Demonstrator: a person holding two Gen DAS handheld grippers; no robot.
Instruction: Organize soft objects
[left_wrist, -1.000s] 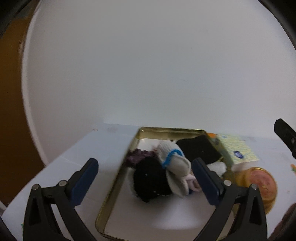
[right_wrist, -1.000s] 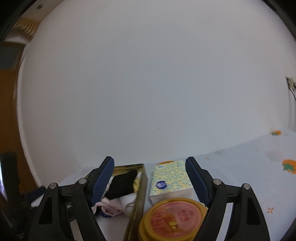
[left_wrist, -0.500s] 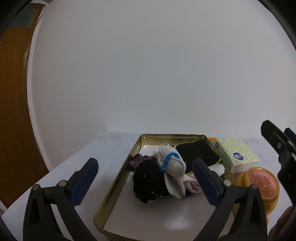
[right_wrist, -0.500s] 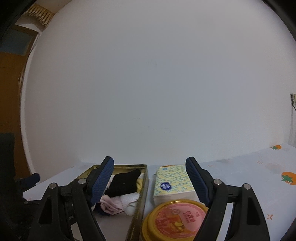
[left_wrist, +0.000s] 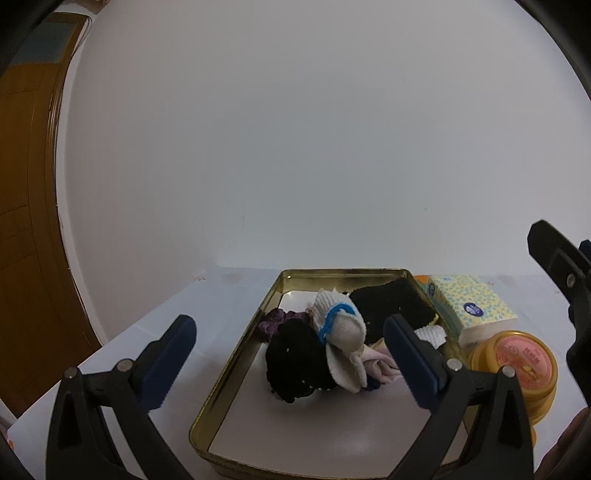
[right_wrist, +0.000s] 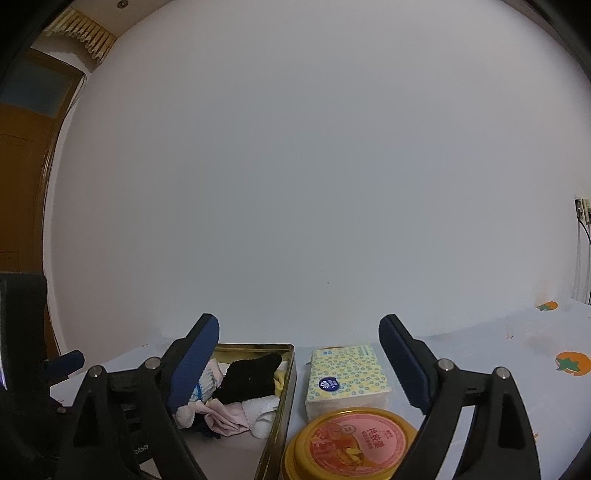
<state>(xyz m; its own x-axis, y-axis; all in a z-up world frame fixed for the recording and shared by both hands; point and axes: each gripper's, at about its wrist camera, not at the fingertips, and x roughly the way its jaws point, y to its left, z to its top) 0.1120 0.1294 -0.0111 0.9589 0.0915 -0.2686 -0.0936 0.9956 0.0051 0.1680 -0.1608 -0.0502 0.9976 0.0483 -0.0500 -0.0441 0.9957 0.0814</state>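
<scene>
A gold metal tray (left_wrist: 236, 363) holds a pile of soft things: a black fuzzy piece (left_wrist: 295, 360), a white sock with a blue band (left_wrist: 341, 328), a black cloth (left_wrist: 391, 304), a purple scrunchie (left_wrist: 273, 321) and pink cloth (left_wrist: 376, 363). My left gripper (left_wrist: 290, 363) is open and empty, above the tray's near half. My right gripper (right_wrist: 299, 363) is open and empty, over the tray's right rim (right_wrist: 288, 384) and the tissue pack (right_wrist: 347, 376). The black cloth (right_wrist: 251, 376) and pink cloth (right_wrist: 225, 411) also show there.
A yellow-dotted tissue pack (left_wrist: 469, 306) and a round gold tin with a pink lid (left_wrist: 517, 360) stand right of the tray; the tin (right_wrist: 354, 443) is just below my right gripper. A white wall is close behind. The tablecloth has orange fruit prints (right_wrist: 570, 363). A wooden door (left_wrist: 26, 221) is at left.
Both views have tilted and steadied; the tray and tin sit slightly lower and closer. The right gripper has come further into the left view's right edge. Both grippers stay open.
</scene>
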